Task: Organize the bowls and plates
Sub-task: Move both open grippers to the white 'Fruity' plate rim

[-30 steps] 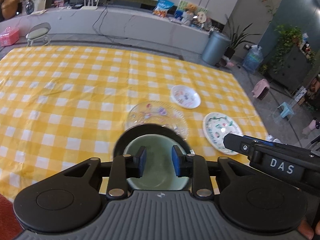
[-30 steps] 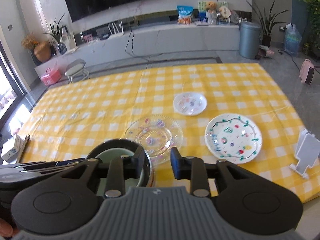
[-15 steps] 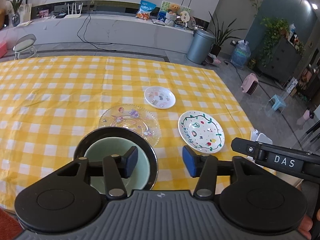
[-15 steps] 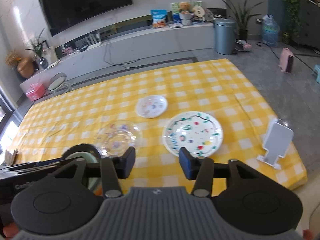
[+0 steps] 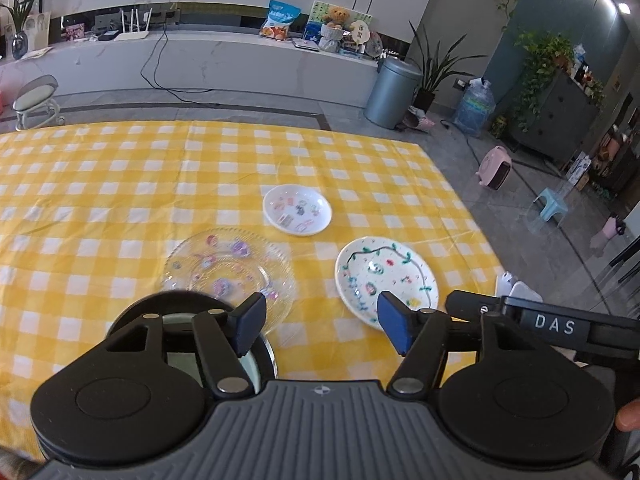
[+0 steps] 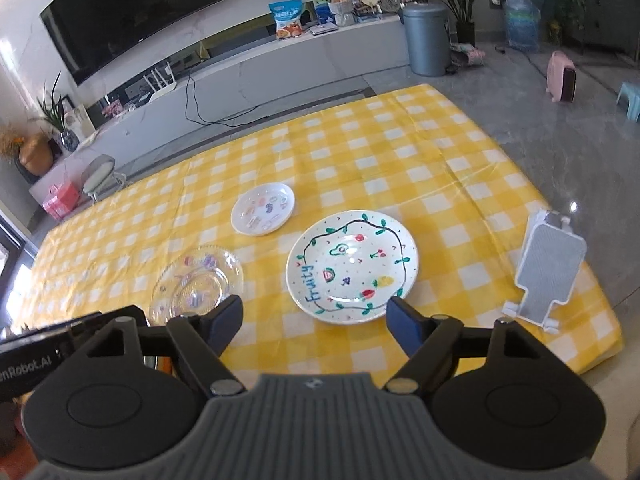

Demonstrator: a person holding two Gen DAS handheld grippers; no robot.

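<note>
A black bowl with a pale green bowl inside it (image 5: 256,364) sits at the near edge of the yellow checked table, mostly hidden under my left gripper (image 5: 322,330), which is open and empty above the cloth. A clear glass plate (image 5: 228,268) (image 6: 196,284) lies just beyond the bowls. A white "Fruity" plate (image 5: 386,276) (image 6: 352,266) lies to the right. A small white dish (image 5: 297,215) (image 6: 263,209) lies farther back. My right gripper (image 6: 314,324) is open and empty, just short of the Fruity plate's near rim.
A white phone stand (image 6: 550,268) stands near the table's right front corner. The table's right edge (image 6: 576,240) drops to a grey floor with a bin (image 6: 426,38), a pink heater and a stool. A TV cabinet runs along the back wall.
Both grippers have opened wider and swung right, away from the stacked bowls. The left gripper, which straddled the green bowl a second ago, now stands clear of it to the right.
</note>
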